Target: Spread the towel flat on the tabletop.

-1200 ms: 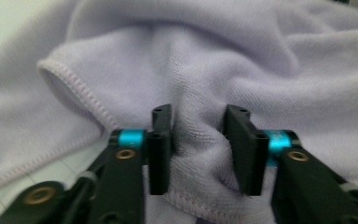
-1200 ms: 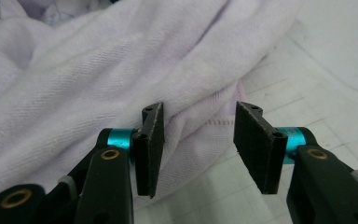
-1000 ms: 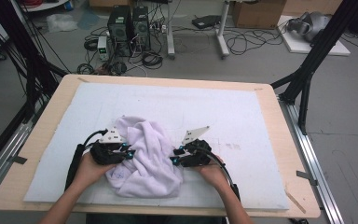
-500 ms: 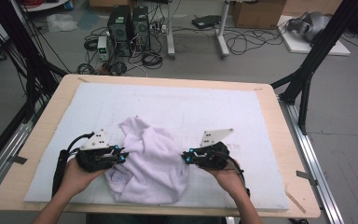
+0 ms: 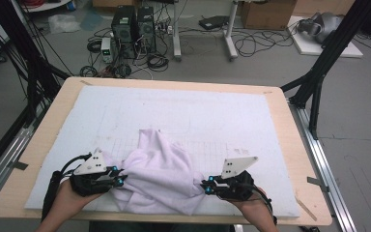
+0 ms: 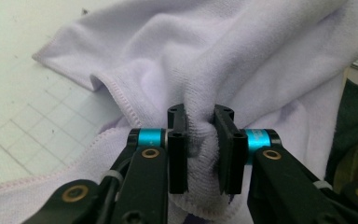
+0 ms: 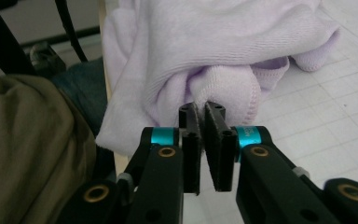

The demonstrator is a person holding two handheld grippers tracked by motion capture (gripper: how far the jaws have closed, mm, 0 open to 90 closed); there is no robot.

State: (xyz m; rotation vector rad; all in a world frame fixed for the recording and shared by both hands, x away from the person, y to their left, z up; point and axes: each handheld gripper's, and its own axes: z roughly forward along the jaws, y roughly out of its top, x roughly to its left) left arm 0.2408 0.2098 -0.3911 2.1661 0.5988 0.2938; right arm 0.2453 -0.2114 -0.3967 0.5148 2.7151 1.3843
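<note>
Beyond the wooden table (image 5: 43,145), grey floor (image 5: 270,67) carries tangled cables (image 5: 251,46), two computer towers (image 5: 134,24) and a cardboard box (image 5: 265,13).

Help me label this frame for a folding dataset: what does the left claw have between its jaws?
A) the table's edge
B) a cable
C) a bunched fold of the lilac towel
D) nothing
C: in the left gripper view the left claw pinches a bunched fold of the lilac towel.

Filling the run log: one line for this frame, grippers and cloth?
left gripper: shut on lavender towel | right gripper: shut on towel fold | towel: bunched on white gridded mat, near edge | phase: spreading
</note>
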